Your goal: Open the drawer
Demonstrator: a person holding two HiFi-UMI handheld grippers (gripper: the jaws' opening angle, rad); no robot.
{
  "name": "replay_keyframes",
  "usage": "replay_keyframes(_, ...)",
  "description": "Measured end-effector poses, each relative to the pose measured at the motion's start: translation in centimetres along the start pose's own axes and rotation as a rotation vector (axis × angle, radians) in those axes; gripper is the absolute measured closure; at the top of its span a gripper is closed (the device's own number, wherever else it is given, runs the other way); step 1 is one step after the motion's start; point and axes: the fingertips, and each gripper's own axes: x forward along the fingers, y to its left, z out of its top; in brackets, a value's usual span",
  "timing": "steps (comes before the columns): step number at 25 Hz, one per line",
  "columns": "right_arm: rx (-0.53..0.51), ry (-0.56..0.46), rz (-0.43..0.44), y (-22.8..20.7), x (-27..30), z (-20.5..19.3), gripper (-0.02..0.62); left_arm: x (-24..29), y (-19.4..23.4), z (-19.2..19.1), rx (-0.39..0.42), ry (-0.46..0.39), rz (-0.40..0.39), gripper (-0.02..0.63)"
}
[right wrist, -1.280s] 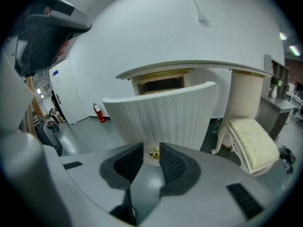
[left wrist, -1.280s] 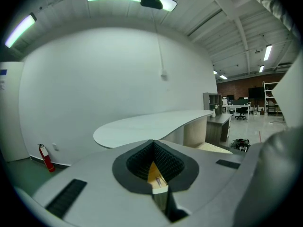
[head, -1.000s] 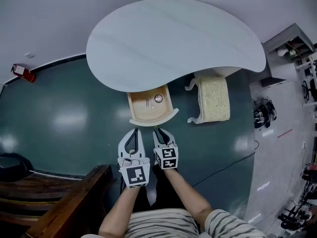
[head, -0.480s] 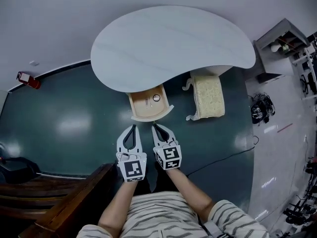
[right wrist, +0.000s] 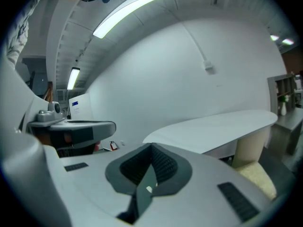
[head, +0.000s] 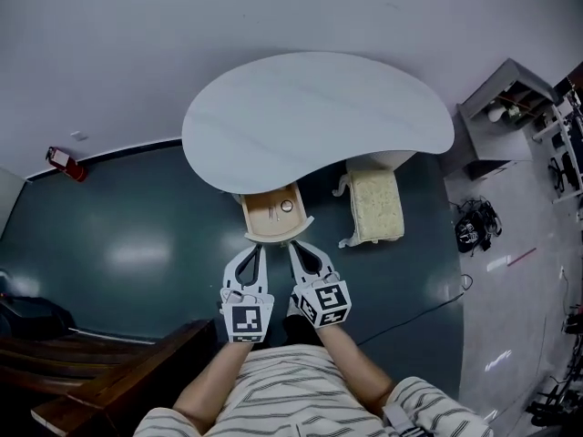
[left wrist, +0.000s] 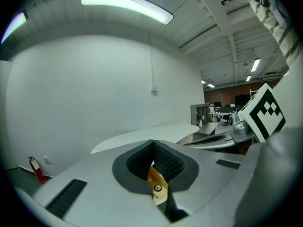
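A wooden drawer (head: 272, 213) stands pulled out from under the white kidney-shaped table (head: 310, 116), with a small round thing (head: 286, 206) lying inside it. Both grippers hover side by side just in front of the drawer front and touch nothing. The left gripper (head: 260, 247) is shut and empty; a sliver of the tan drawer (left wrist: 156, 187) shows through its slit. My right gripper (head: 293, 244) has just been closing and is now shut with nothing between its jaws. In the right gripper view its pads (right wrist: 160, 163) meet, with the table top (right wrist: 222, 126) beyond.
A cream upholstered stool (head: 375, 206) stands right of the drawer, under the table's edge. A red fire extinguisher (head: 62, 162) lies by the wall at left. Dark wooden steps (head: 100, 376) sit at lower left. Shelving (head: 510, 98) and cables (head: 469, 228) stand at right.
Both grippers have risen and the view has pulled back, so table and drawer look smaller. The right jaws have come together. The drawer stays open.
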Motion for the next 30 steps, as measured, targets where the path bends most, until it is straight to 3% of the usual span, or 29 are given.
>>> replay_keyframes(11, -0.076, -0.098, 0.001, 1.7, -2.3, 8.3, 0.581, -2.9, 1.4, 7.1, -0.032, -0.085, 0.000, 0.605)
replay_keyframes(19, -0.171, -0.191, 0.040, 4.3, -3.9, 13.7, 0.581, -3.8, 1.3, 9.9, -0.081, -0.127, -0.026, 0.604)
replay_keyframes(30, -0.184, -0.269, 0.033, 5.2, -6.6, 17.0, 0.581, -4.3, -0.4, 13.4, -0.072, -0.201, -0.090, 0.604)
